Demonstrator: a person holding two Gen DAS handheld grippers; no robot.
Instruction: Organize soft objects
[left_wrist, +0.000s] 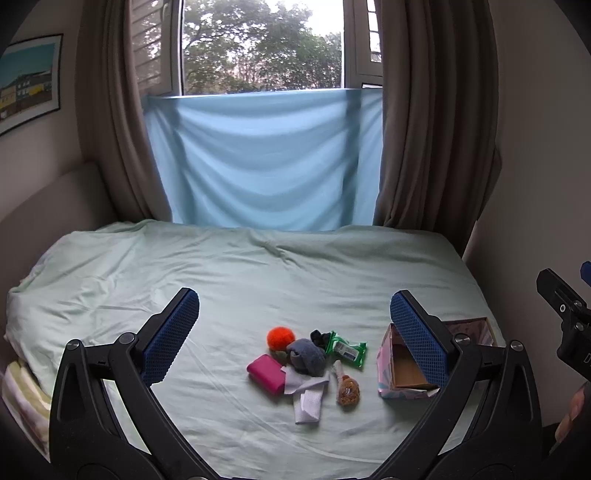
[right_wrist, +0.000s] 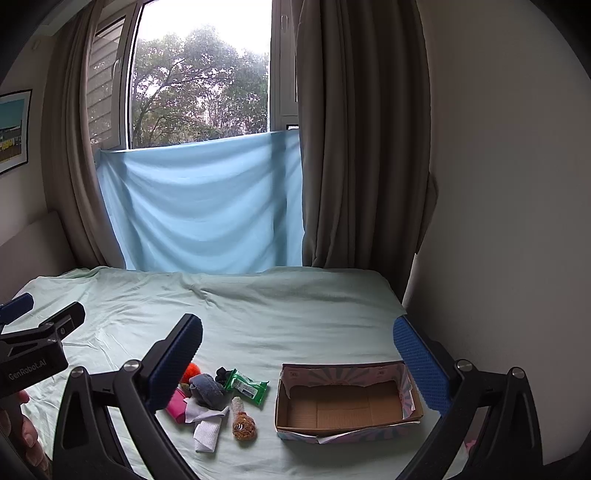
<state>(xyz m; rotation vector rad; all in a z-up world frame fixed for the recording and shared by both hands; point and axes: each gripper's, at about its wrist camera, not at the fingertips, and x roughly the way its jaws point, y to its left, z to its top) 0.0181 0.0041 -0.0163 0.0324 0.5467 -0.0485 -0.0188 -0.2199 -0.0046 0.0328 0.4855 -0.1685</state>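
A small pile lies on the pale green bed sheet (left_wrist: 221, 266): an orange pom-pom ball (left_wrist: 280, 338), a grey rolled sock (left_wrist: 306, 356), a pink pouch (left_wrist: 266, 373), a white cloth (left_wrist: 306, 400), a green wipes pack (left_wrist: 347, 349) and a brown plush toy (left_wrist: 347, 391). An empty cardboard box (right_wrist: 347, 402) stands to the right of the pile. My left gripper (left_wrist: 295, 332) is open and empty, held above the pile. My right gripper (right_wrist: 299, 358) is open and empty, above the box and pile.
A window with a light blue cloth (left_wrist: 266, 158) and brown curtains (left_wrist: 424, 147) stands behind the bed. A wall runs along the bed's right edge (right_wrist: 517, 221). Folded bedding (left_wrist: 22, 398) shows at the bed's left edge.
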